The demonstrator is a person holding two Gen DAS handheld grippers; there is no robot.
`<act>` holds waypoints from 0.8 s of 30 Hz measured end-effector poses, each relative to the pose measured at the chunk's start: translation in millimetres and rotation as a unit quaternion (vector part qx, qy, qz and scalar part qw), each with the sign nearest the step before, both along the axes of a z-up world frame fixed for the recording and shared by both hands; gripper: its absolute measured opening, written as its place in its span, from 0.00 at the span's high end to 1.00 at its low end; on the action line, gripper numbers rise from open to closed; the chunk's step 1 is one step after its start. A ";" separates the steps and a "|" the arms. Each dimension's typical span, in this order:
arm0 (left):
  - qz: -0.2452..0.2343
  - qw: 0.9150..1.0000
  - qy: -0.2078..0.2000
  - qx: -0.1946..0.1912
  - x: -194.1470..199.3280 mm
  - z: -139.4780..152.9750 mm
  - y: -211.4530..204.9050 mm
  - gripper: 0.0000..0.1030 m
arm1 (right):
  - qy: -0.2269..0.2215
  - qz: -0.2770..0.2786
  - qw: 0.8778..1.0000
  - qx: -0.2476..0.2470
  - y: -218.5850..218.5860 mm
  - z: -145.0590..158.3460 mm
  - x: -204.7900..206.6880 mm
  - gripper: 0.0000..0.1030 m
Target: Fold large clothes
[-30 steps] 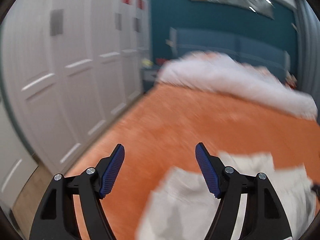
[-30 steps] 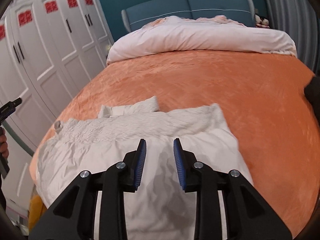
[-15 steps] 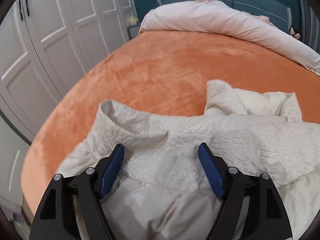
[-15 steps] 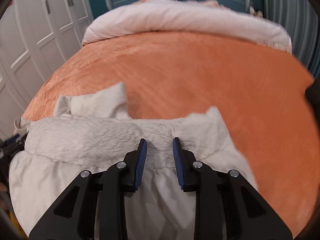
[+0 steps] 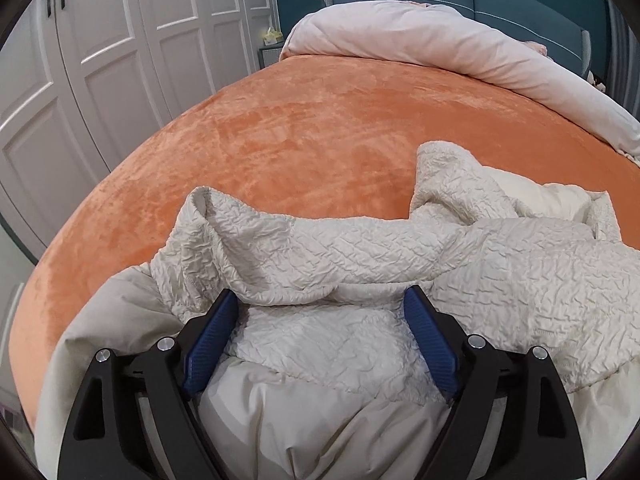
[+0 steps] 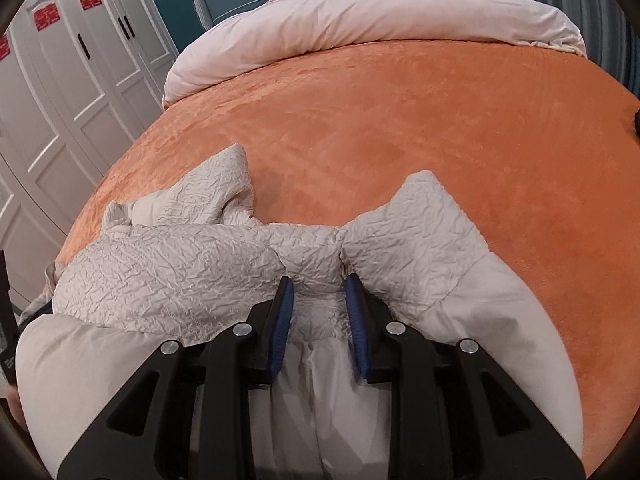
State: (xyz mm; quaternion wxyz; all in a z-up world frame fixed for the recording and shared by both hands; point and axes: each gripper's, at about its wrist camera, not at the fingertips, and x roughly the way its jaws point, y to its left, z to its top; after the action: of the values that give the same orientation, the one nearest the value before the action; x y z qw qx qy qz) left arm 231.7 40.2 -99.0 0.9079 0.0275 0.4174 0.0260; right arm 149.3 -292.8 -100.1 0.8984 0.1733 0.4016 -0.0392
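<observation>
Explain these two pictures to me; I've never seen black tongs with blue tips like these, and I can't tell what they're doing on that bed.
There is no robot here. A person holds one hand-held gripper in each hand, a two-finger clamp with blue ribbed pads, and a fisheye camera on each looks forward along its fingers. That is why the room bulges.

One picture comes from the left hand-held gripper, the other from the right hand-held gripper.

On the orange bedspread lies a large cream garment with crinkled fabric, still crumpled. A pale duvet is rolled back at the headboard, and white wardrobes stand alongside.

The left one's jaws have just been opening and stand wide, with garment fabric between them but not pinched. The right one's jaws are narrower, straddling a bunched ridge of the same garment; whether they actually pinch it, I cannot tell.
</observation>
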 end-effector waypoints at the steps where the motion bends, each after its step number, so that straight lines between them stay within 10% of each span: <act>1: 0.001 1.000 0.000 -0.001 0.5 -1.3 0.0 0.20 | -0.001 0.000 1.000 0.001 0.3 -1.3 0.5 0.75; 14: -0.014 0.998 0.029 -0.055 2.4 17.0 20.4 0.19 | 0.018 -0.005 0.999 0.030 -10.7 15.2 -2.8 0.72; 18: 0.001 0.991 0.014 -0.133 -26.6 63.7 71.1 0.15 | -0.022 -0.033 0.998 0.043 -45.3 55.0 -49.2 0.33; 24: 0.051 0.981 0.087 -0.165 -35.1 42.0 131.7 0.15 | 0.084 -0.081 0.984 0.133 -100.6 9.6 -57.4 0.32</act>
State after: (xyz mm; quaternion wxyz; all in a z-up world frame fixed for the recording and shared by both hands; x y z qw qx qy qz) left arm 196.6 171.9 -57.0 0.8577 -0.1419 0.4941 0.0005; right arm 92.0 -393.4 -90.4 0.8242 0.3194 0.4619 -0.0725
